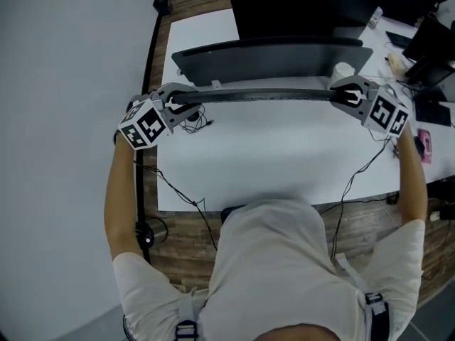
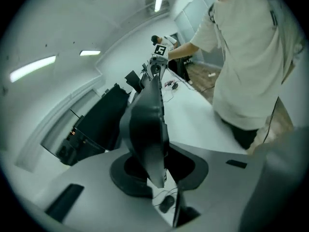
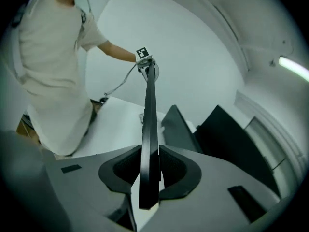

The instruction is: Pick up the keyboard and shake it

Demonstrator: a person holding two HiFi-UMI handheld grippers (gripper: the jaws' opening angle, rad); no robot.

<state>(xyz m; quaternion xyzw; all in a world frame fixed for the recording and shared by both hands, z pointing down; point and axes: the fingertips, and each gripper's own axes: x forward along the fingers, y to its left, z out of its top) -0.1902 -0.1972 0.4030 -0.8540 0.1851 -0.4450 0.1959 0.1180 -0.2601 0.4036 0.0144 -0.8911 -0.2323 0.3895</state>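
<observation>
A: You have the keyboard (image 1: 266,96) up off the white desk mat (image 1: 284,162). It is turned on edge and spans from about ten o'clock to two o'clock in front of you.

B: Both tools are on it. Your left gripper (image 1: 190,106) is clamped on the ten o'clock end and your right gripper (image 1: 343,94) on the two o'clock end. Each gripper view shows the pads pressed against the dark board, which runs straight off to the other hand.

A: For the shake, I'd judge you want short, matched strokes. Move both hands as one so the board isn't bent or twisted between the two grips.

B: You hold a long board only at its ends, so every swing levers against the pads. Squeeze firmly and keep the strokes small enough that neither end slides out.

A: Mind your twelve o'clock, where the dark monitors (image 1: 298,9) stand just behind the board. Shake up and down over the mat or toward six o'clock, not forward.

B: As for containers, there is only one candidate: a small white thing (image 1: 343,69) at one o'clock, just behind your right gripper. It may be a cup, but what it holds, if anything, cannot be told. Stay clear of it.
</observation>
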